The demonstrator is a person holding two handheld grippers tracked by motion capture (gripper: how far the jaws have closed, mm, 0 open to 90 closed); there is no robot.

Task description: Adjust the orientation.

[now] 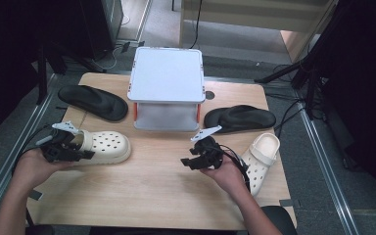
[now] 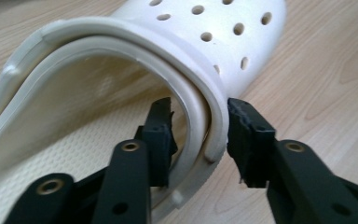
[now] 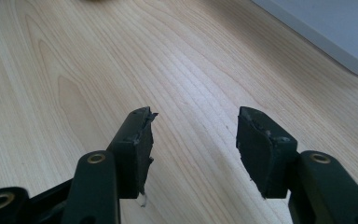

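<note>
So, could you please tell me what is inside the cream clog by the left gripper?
One jaw of the left gripper reaches inside the cream clog, at its heel rim; a textured footbed shows. The perforated upper hides the toe space.

clog point(image 2: 223, 42) — matt, smooth foam-like plastic; table point(image 3: 51, 70) — pale wood grain

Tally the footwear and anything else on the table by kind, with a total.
Cream clogs: 2, one at the left, one at the right
Black flip-flops: 2, one at the left, one at the right
White shelf stand: 1
Total: 5
</note>
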